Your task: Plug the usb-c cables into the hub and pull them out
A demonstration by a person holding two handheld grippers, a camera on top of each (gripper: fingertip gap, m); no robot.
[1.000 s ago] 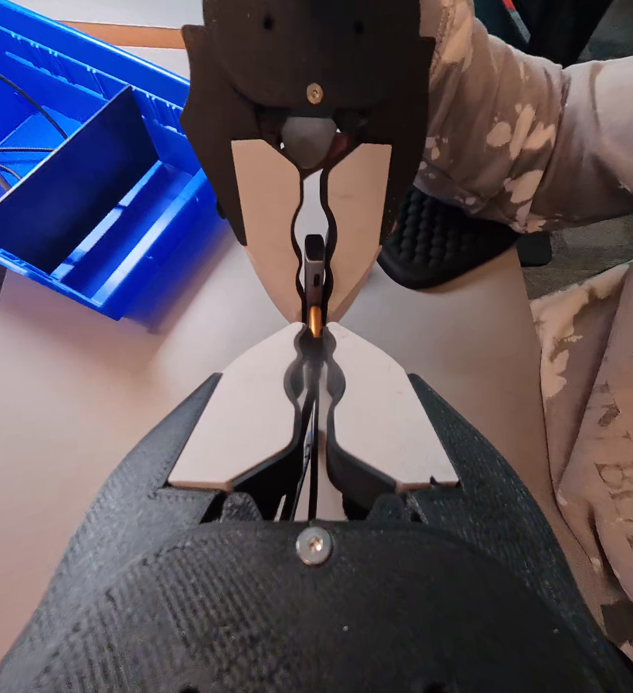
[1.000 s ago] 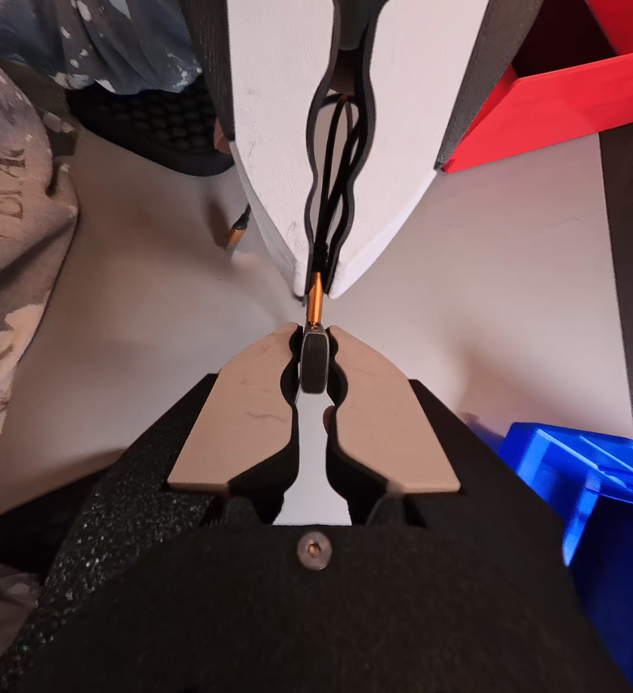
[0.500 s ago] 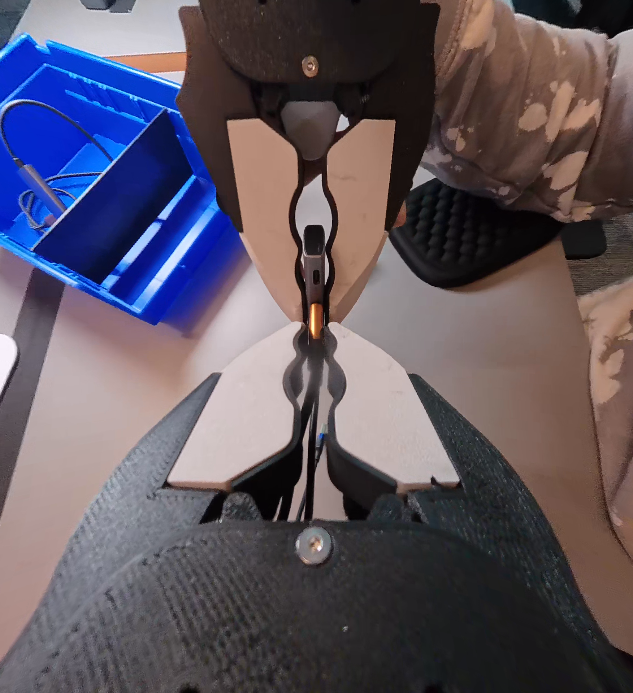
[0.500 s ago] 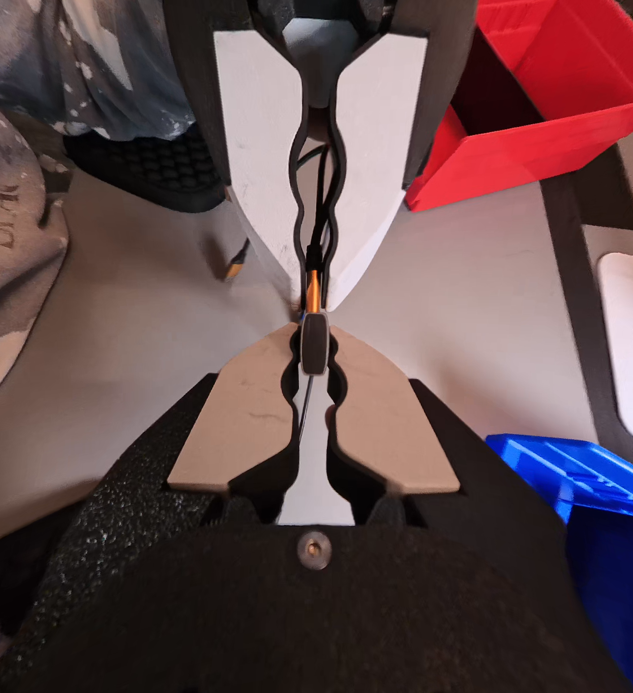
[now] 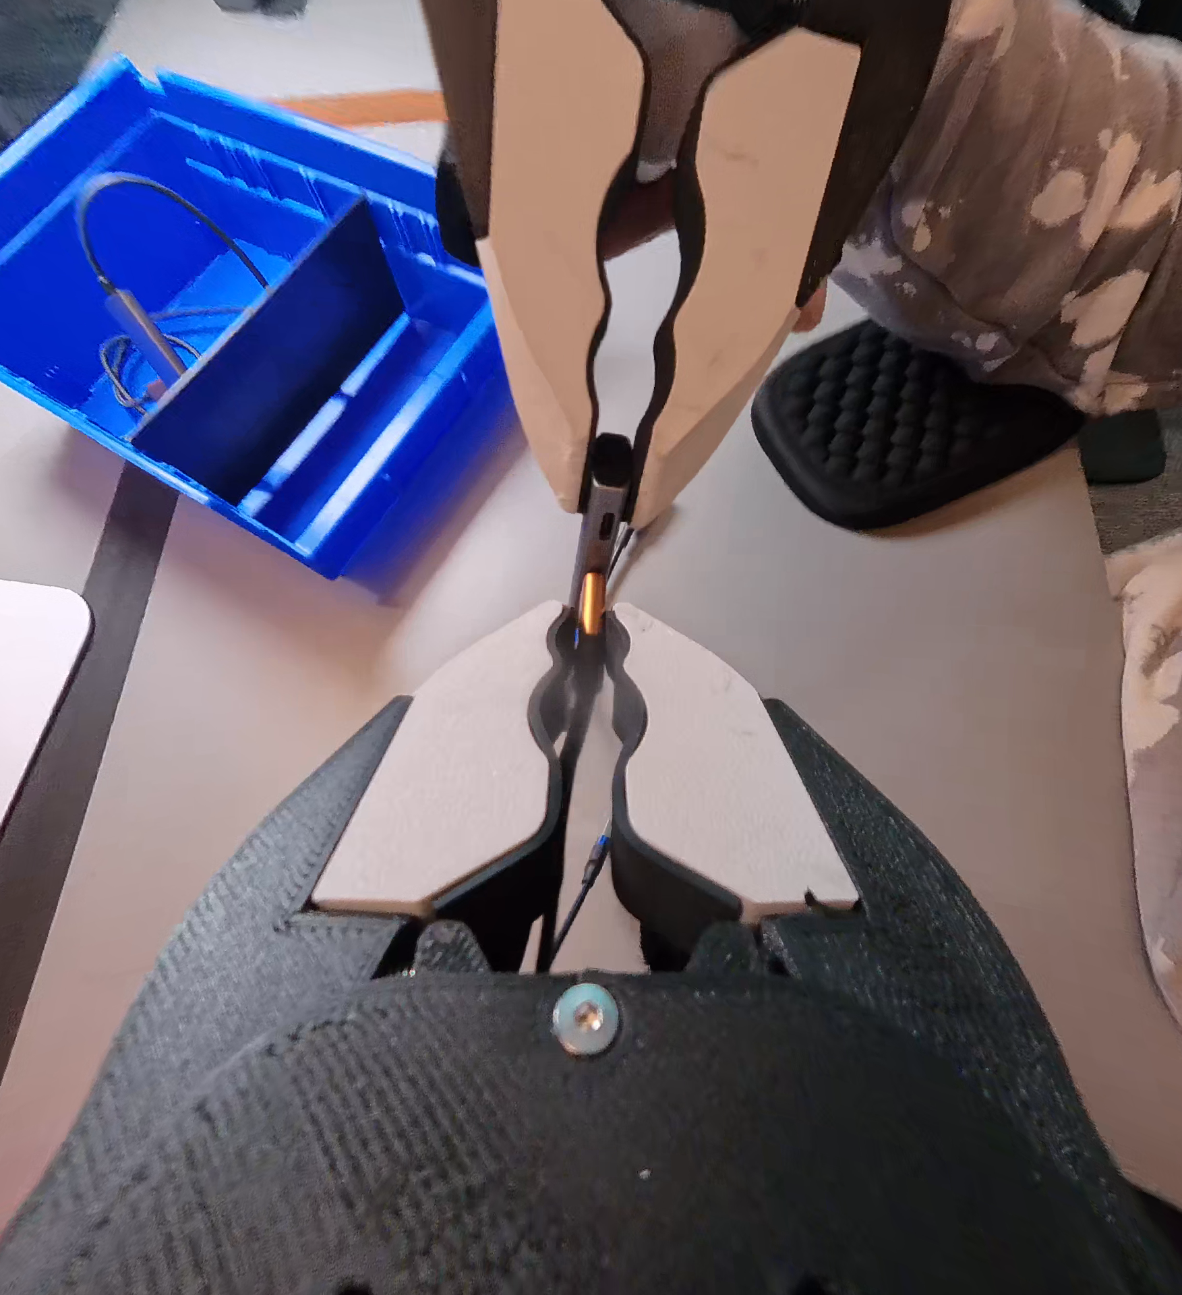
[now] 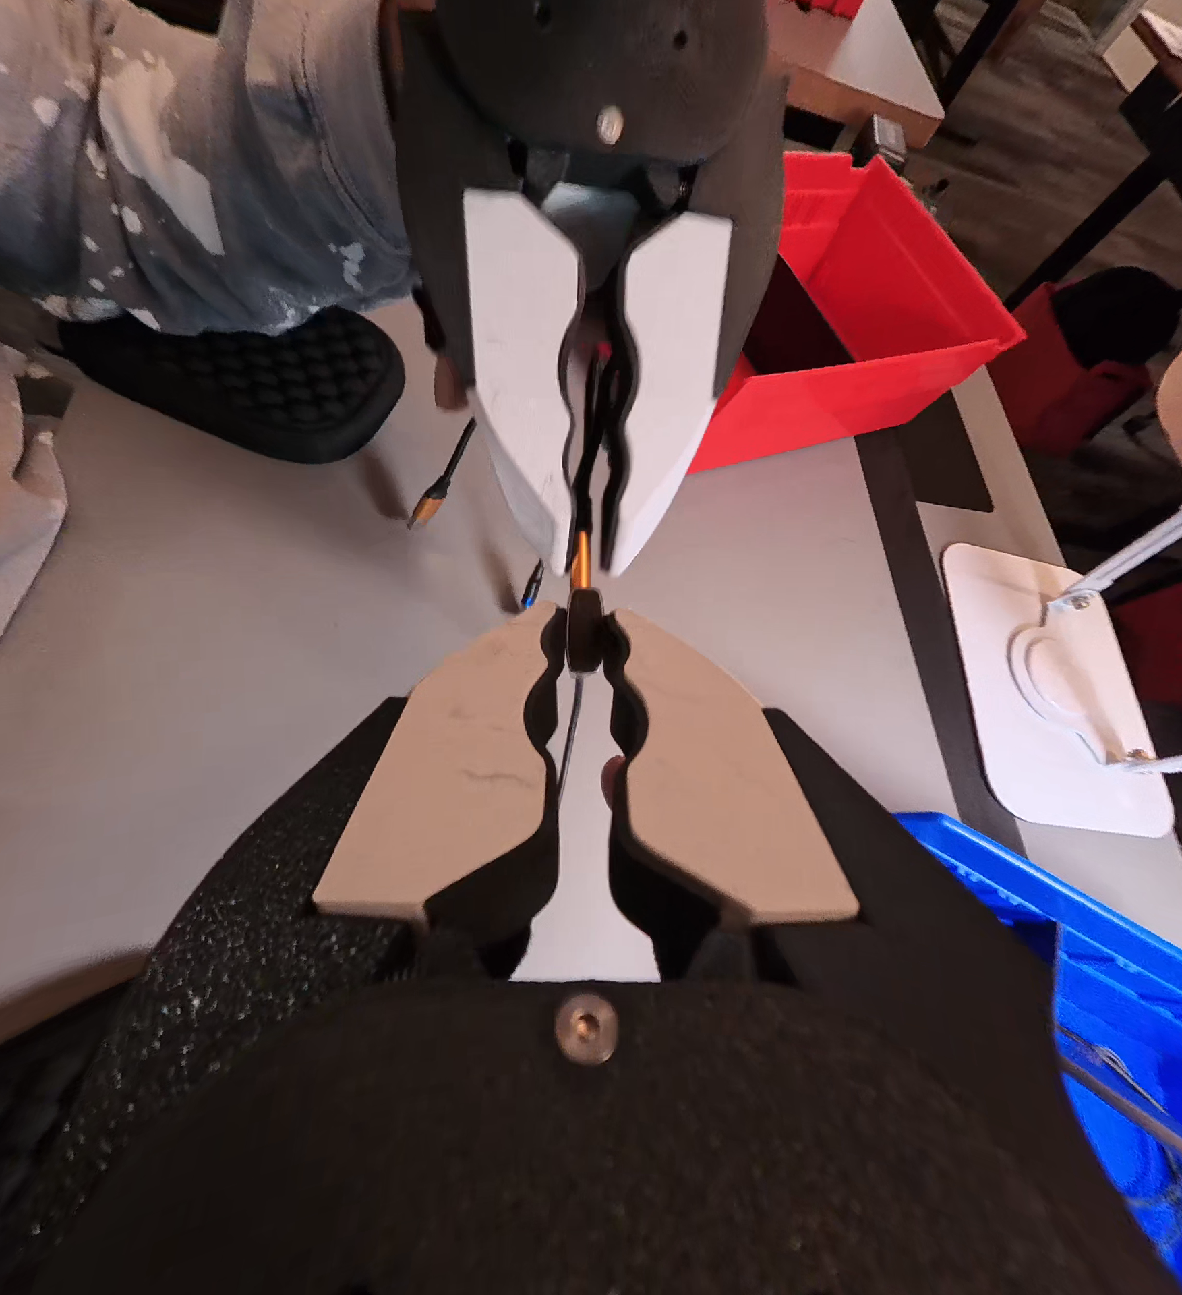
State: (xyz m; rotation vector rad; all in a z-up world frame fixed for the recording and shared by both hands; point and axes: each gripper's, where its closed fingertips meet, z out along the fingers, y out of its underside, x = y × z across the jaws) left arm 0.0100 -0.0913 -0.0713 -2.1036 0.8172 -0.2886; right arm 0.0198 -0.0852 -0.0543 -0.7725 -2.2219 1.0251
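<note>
My left gripper (image 5: pixel 588 617), with white fingers, is shut on the orange USB-C plug (image 5: pixel 591 599) of a black cable. My right gripper (image 6: pixel 584 620), with tan fingers, is shut on the small grey hub (image 6: pixel 584 631). The two grippers face each other tip to tip above the table. The plug (image 6: pixel 579 553) meets the end of the hub (image 5: pixel 605 504) and looks seated in it. In the left wrist view the hub tilts a little. A second orange plug (image 6: pixel 430 504) and a blue-tipped plug (image 6: pixel 532 585) lie loose on the table below.
A blue divided bin (image 5: pixel 378 448) at the left holds another grey hub with its cable (image 5: pixel 146 329). A red bin (image 6: pixel 854 350) stands behind the left gripper. A black dimpled pad (image 5: pixel 889 434) and a person's patterned sleeve (image 5: pixel 1029 210) lie at the table edge. A white lamp base (image 6: pixel 1050 687) is nearby. My left and right fingertips are right by each other.
Both grippers have risen and tilted, so more of the table and both bins shows. Plug and hub stay joined. The hub now sticks out farther from the right gripper's tips.
</note>
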